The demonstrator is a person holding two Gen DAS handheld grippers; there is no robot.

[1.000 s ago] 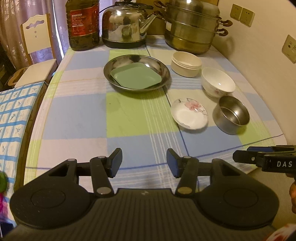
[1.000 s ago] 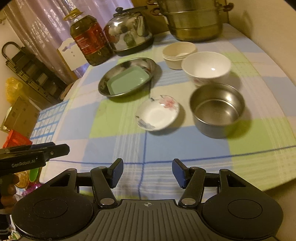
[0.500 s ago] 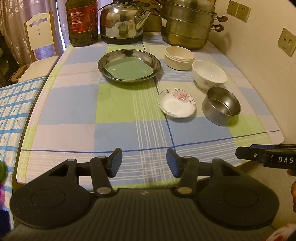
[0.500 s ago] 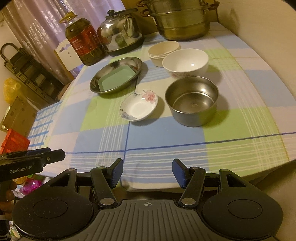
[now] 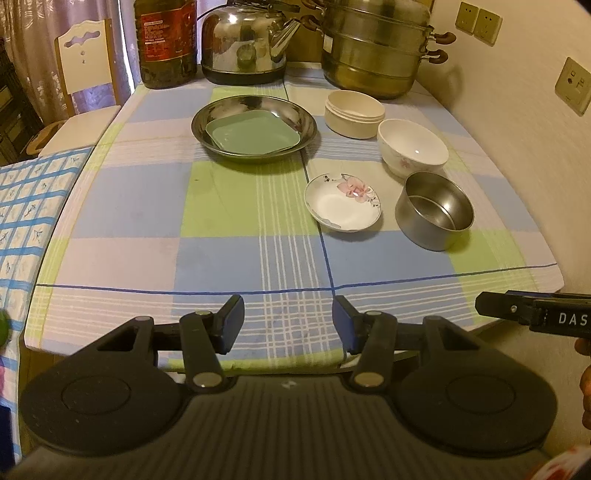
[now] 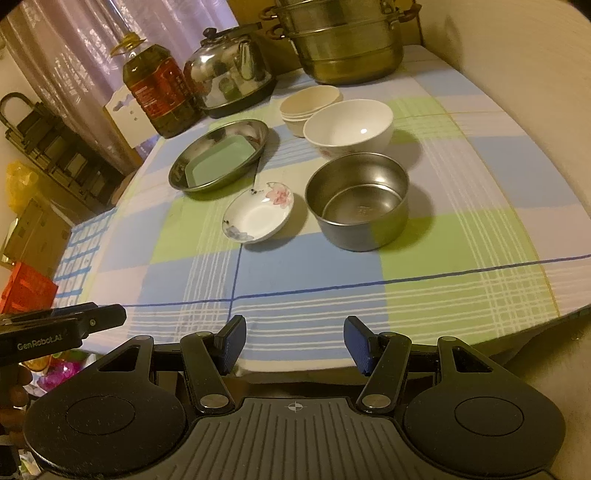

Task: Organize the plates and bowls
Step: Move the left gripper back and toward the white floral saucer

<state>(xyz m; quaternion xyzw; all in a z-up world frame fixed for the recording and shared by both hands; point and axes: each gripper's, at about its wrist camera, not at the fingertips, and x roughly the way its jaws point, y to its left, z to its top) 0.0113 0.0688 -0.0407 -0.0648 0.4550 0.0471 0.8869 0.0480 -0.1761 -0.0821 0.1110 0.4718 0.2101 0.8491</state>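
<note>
Both grippers hang over the near edge of the table (image 5: 122,206), nothing held; left gripper (image 5: 288,323) has its jaws apart with only checked tablecloth (image 5: 221,258) showing between the blue pads, right gripper (image 6: 293,341) same, jaws apart and empty. In the right wrist view the left gripper's black side sticks in at the lower left, in the left wrist view the right one's sticks in at the far right edge. Task items sit in the far right half of the table: steel plate (image 5: 295,118) with a green square plate (image 5: 253,134) lying inside it, slightly skewed; just right of that a stack of cream bowls (image 5: 352,114); nearer and to the right a white bowl (image 5: 412,147) with a floral print, upright, empty; nearest the edge a steel bowl (image 5: 434,212), upright, empty, close to the white bowl, cannot tell if they touch; left of the steel bowl a small flower saucer (image 5: 341,203), near it but apart, a bit tilted. Right wrist view shows the same set: steel bowl (image 6: 358,201), flower saucer (image 6: 258,218), white bowl (image 6: 347,125), cream stack (image 6: 308,101) partly behind the white bowl, steel plate (image 6: 255,136) with green plate (image 6: 219,164). Along the back: oil bottle (image 5: 166,40), kettle (image 5: 245,40), steamer pot (image 5: 373,51). Wall sockets (image 5: 476,20) at right, a white chair (image 5: 85,62) off the left side
</note>
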